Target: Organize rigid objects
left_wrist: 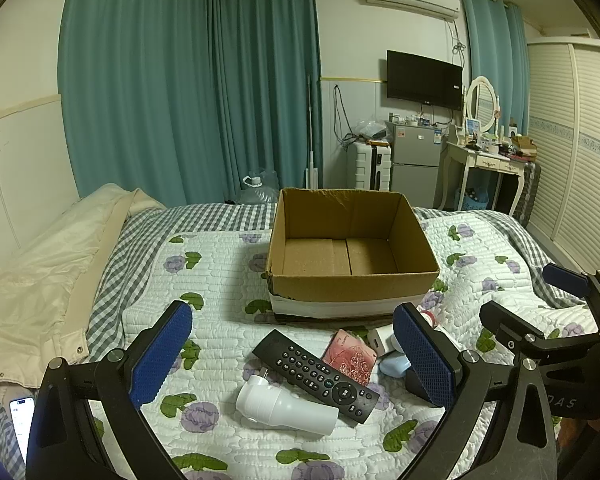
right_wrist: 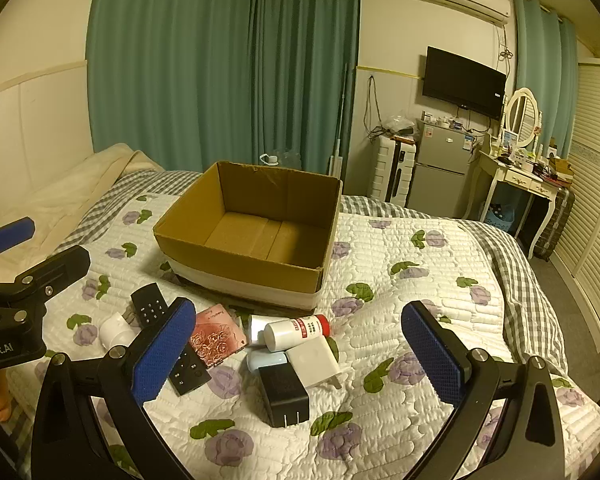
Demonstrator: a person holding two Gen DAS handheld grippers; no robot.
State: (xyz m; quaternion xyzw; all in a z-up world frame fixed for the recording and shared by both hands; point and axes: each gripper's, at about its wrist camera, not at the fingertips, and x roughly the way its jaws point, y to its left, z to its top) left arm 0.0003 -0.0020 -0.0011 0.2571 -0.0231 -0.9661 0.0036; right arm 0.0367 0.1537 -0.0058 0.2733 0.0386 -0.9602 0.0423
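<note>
An open, empty cardboard box stands on the bed. In front of it lie a black remote, a white plug-in device, a pink patterned card case, a white bottle with red cap, a white charger, a black charger and a pale blue item. My left gripper is open above the remote and white device. My right gripper is open above the chargers and bottle.
The floral quilt covers the bed. A cream blanket and a phone lie at the left. A fridge, suitcase, dressing table and wardrobe stand beyond the bed.
</note>
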